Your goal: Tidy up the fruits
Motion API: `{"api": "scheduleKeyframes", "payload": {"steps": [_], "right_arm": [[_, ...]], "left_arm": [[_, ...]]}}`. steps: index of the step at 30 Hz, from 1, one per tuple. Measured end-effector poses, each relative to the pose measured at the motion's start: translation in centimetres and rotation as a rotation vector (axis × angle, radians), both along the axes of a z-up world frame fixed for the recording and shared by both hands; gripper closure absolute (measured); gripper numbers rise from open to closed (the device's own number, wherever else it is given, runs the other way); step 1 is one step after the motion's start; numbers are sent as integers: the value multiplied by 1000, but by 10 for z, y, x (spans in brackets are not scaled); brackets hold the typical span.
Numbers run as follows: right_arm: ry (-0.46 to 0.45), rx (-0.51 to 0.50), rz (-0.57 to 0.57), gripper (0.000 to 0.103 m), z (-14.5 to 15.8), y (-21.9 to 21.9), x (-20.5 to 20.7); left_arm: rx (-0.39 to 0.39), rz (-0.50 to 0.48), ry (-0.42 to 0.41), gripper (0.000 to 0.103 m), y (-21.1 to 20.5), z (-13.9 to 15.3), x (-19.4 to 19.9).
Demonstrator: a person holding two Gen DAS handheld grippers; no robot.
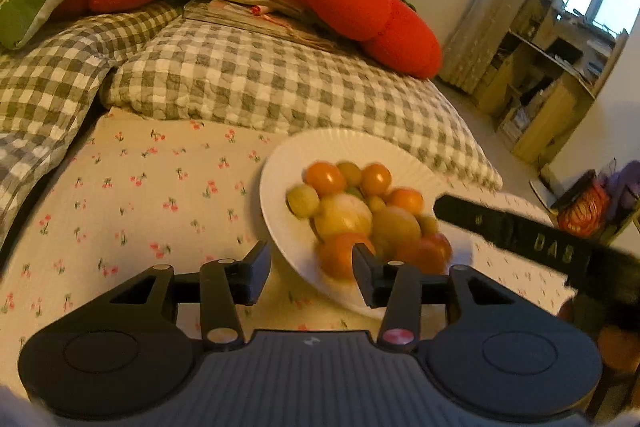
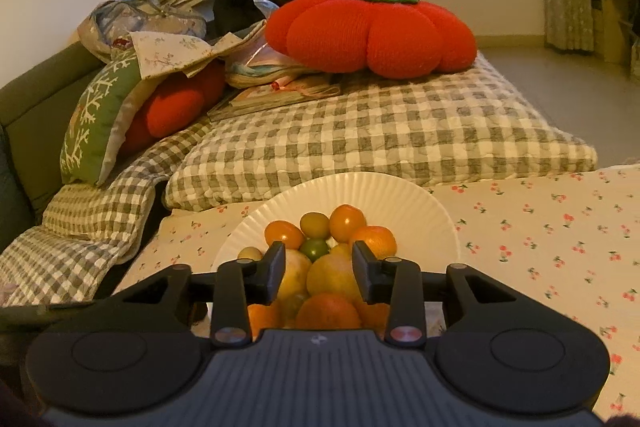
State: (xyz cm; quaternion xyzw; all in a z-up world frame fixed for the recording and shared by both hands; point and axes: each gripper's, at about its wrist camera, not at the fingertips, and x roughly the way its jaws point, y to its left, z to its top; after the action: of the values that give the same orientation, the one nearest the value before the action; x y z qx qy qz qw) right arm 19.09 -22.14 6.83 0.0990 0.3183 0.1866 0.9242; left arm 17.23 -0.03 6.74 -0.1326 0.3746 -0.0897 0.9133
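Two claws hover with jaws apart and nothing between the pads: the left claw [image 1: 312, 273] sits just over the near rim of the white plate [image 1: 280, 163], the right claw [image 2: 319, 269] above the piled fruits [image 2: 332, 247]. That plate rests on a cherry-print cloth [image 2: 540, 227]. Beyond lies a checked quilt [image 2: 380, 131], topped by a red tomato cushion [image 2: 372, 31].
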Motion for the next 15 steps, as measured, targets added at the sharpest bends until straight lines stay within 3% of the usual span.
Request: {"api": "scheduleKeyframes", "payload": {"steps": [5, 15], "right_arm": [[18, 24, -20, 63, 7, -5, -21], [-17, -21, -28, 56, 17, 1, -68]], "left_arm": [[14, -7, -28, 58, 0, 10, -26], [33, 2, -47, 55, 7, 23, -67]]}}
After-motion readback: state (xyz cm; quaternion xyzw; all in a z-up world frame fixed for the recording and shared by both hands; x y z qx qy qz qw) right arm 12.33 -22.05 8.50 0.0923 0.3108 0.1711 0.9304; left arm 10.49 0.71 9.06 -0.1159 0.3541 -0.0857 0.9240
